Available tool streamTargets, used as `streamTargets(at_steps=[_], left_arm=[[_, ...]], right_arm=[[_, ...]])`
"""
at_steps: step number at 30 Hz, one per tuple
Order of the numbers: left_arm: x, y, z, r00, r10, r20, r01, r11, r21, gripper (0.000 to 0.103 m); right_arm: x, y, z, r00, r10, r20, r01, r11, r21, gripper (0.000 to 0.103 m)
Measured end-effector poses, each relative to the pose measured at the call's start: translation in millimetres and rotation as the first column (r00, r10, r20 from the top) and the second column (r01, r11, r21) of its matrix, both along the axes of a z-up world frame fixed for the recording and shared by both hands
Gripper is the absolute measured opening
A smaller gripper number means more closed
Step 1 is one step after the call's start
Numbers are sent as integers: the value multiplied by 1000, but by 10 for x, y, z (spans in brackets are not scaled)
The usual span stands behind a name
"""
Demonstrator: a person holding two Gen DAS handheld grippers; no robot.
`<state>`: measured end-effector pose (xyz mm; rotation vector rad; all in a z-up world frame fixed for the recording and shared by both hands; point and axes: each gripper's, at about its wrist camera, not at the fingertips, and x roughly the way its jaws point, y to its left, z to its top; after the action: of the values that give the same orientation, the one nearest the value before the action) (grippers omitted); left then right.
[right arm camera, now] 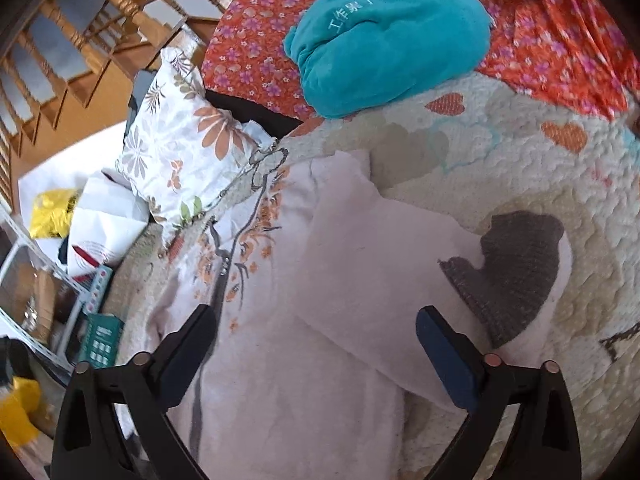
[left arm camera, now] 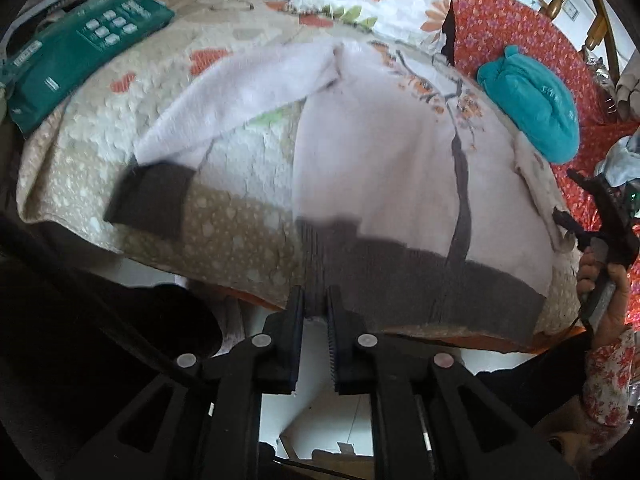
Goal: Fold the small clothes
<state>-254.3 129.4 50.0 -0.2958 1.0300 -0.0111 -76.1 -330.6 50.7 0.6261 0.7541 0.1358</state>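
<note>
A pale pink sweater [left arm camera: 380,160] with a grey hem, grey cuffs and an orange flower print lies spread on a quilted bedspread [left arm camera: 240,216]. My left gripper [left arm camera: 314,308] is shut on the grey hem [left arm camera: 400,276] at the bed's near edge. One sleeve stretches left and ends in a grey cuff [left arm camera: 152,196]. In the right wrist view my right gripper [right arm camera: 318,314] hangs open over the sweater [right arm camera: 280,380], nothing between its fingers. The other sleeve lies folded across the body, its grey cuff [right arm camera: 520,268] to the right. A hand holds the right gripper [left arm camera: 568,196] at the sweater's right side.
A folded teal cloth [right arm camera: 384,36] rests on a red flowered cover [right arm camera: 248,60] behind the sweater. A flowered pillow [right arm camera: 188,140] and a green box [left arm camera: 80,52] lie at the quilt's far side. Wooden railing [right arm camera: 80,40] and clutter stand beyond the bed.
</note>
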Motion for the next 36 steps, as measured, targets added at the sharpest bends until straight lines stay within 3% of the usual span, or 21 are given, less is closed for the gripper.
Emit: streamTargets(at_steps=[3,5,7,8,11,14,18,22,25,27,28,29,31,32,34,36], left_arm=[[69,-94,174,998,-22,65,20,999,35,32],[181,-166,274,995,-20,99,15,999,50,58],[345,-230,365,992,-23,123,15,998,60,68],[457,-288,414,990,-37,136,29,998,63,72],[866,-519,481,985,-88,145,76,993,90,74],[1324,-760,472,975,-147,165,132,986,98,75],[1806,-939,300,977,-156,146,139,983,118,75],[1891,-930,-81,987,-149,63,140,982,125,75],[1896,-914,-287,990,-140,-15,141,988,64,75],[1863,-949,-293,989,-147,6,146,983,113,75],[1843,-991,-291,987,-162,12,158,977,146,75],[1825,-1039,-292,985,-174,16,168,970,174,75],[1777,-1091,-303,980,-195,26,185,958,221,75],[1760,-1114,-299,979,-203,29,191,953,235,75],[1743,-1135,-250,975,-219,43,202,949,244,75],[1717,-1124,-176,972,-223,72,200,949,243,75]], right_arm=[[-40,-13,-29,1000,-21,0,21,999,35,89],[-63,-93,-40,999,-50,-7,50,997,61,87],[-101,-225,-19,996,-83,-18,84,993,83,82],[-115,-323,-4,995,-91,-38,94,991,91,75],[-155,-608,47,989,-118,-86,123,991,52,70],[-247,-803,85,975,-190,-116,180,980,-89,69],[-330,-949,5,953,-269,-138,235,947,-220,69],[-349,-877,27,971,-227,-79,198,942,-272,69],[-318,-553,111,990,-140,-16,122,908,-402,69],[-231,-340,64,995,-92,-34,64,876,-477,67],[-170,-239,0,994,-86,-64,40,851,-524,64],[-90,-160,-92,990,-99,-101,22,812,-583,53],[38,-82,-269,975,-145,-167,-9,728,-686,29],[77,-85,-333,967,-169,-191,-17,703,-711,8],[54,-197,-314,958,-220,-183,26,704,-710,7],[-46,-399,-116,949,-296,-108,133,687,-715,7]])
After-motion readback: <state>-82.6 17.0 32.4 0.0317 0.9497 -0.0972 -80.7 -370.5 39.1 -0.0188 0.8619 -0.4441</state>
